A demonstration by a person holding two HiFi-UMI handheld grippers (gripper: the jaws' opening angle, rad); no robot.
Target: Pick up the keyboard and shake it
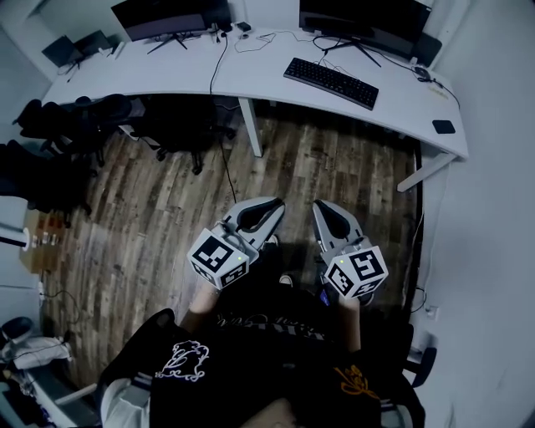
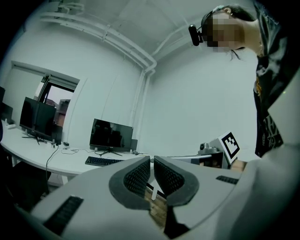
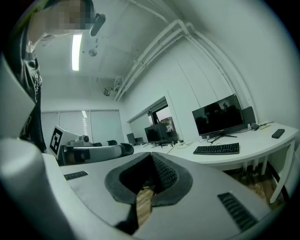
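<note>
Fingers [image 2: 138, 178] of the left gripper [image 2: 151, 160] are pressed together with nothing between them. Same on the right gripper [image 3: 151, 155]: fingers [image 3: 165, 174] closed, empty.

Both grippers sit low and side by side in front of the person's torso, over the wood floor [image 1: 167, 201], tips aimed at the counter [image 1: 251, 75]. Reads as a neutral carry pose: no target in reach, so no reason to have them open.

Keyboard [image 1: 331, 82] lies flat on the counter, well apart from both grippers, slightly angled, just in front of the right-hand monitor [image 1: 359, 21]. That's its normal typing spot. Untouched.

Judgement: task not started, approach comes first. The keyboard is long and thin, so one gripper at each end looks like the sane grasp for shaking. Fingers need to open before they reach the counter edge. Cables [image 1: 334, 43] run just behind the keyboard; can't tell if one is attached to it, so there's a possible snag on lift.
</note>
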